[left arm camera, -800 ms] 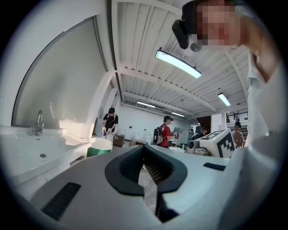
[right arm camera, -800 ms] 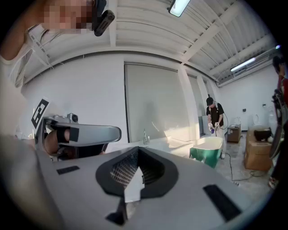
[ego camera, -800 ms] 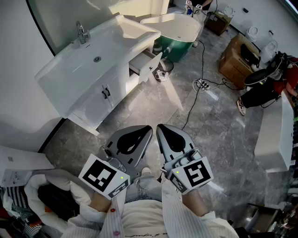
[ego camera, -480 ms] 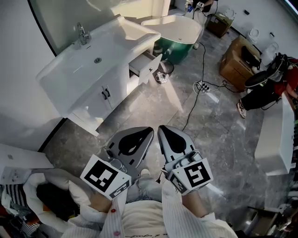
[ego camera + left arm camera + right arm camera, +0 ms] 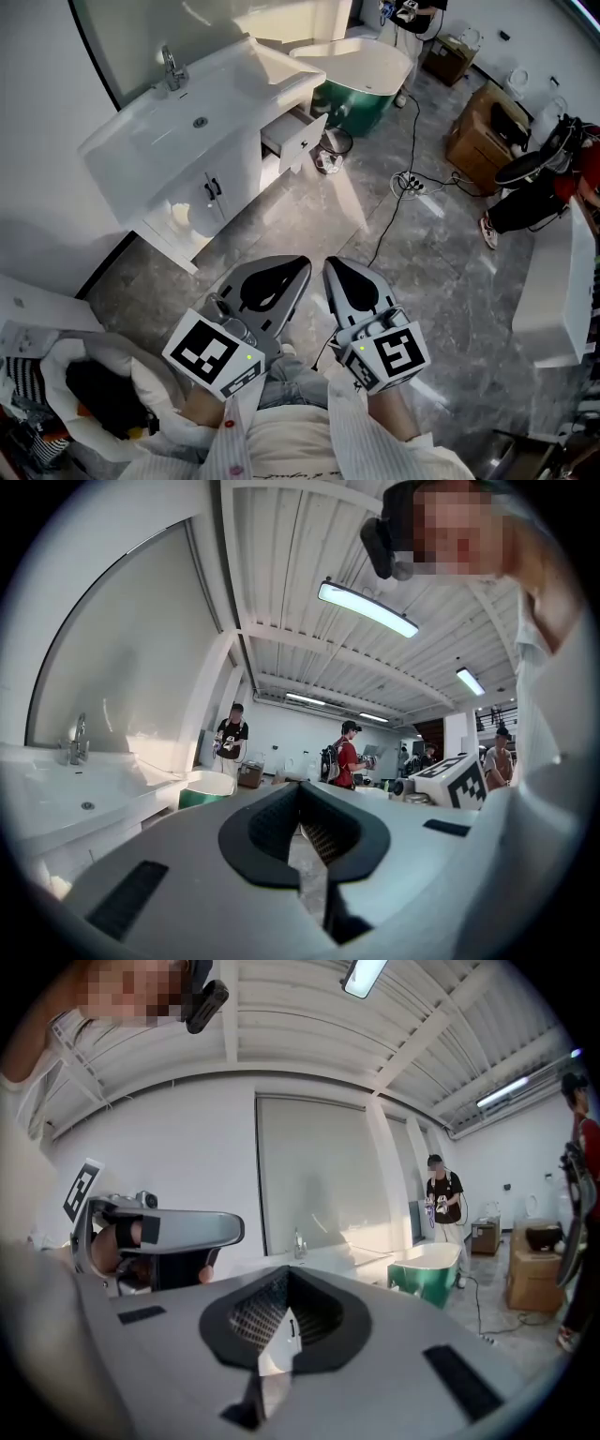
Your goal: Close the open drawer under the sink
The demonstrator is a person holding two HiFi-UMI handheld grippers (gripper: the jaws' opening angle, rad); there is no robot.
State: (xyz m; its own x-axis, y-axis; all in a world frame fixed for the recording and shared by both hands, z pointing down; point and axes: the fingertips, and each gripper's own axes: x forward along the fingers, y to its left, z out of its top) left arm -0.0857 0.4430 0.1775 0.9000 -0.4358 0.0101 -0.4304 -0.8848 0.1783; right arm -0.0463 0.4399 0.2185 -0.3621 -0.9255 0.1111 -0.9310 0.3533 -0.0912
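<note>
This is probably a bathroom showroom inside a big hall: a white vanity sink (image 5: 178,141), a green bathtub (image 5: 361,98), cardboard boxes (image 5: 478,131) on the grey floor (image 5: 309,211), strip lights (image 5: 367,609) on a ribbed ceiling (image 5: 281,564).

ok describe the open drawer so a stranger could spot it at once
Find the long white sink vanity under the mirror. At its end nearest the green bathtub, one white drawer juts out. The black-handled doors beside it are shut.

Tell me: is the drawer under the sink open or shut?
Open: the drawer has its front standing out from the cabinet, with its inside showing.
</note>
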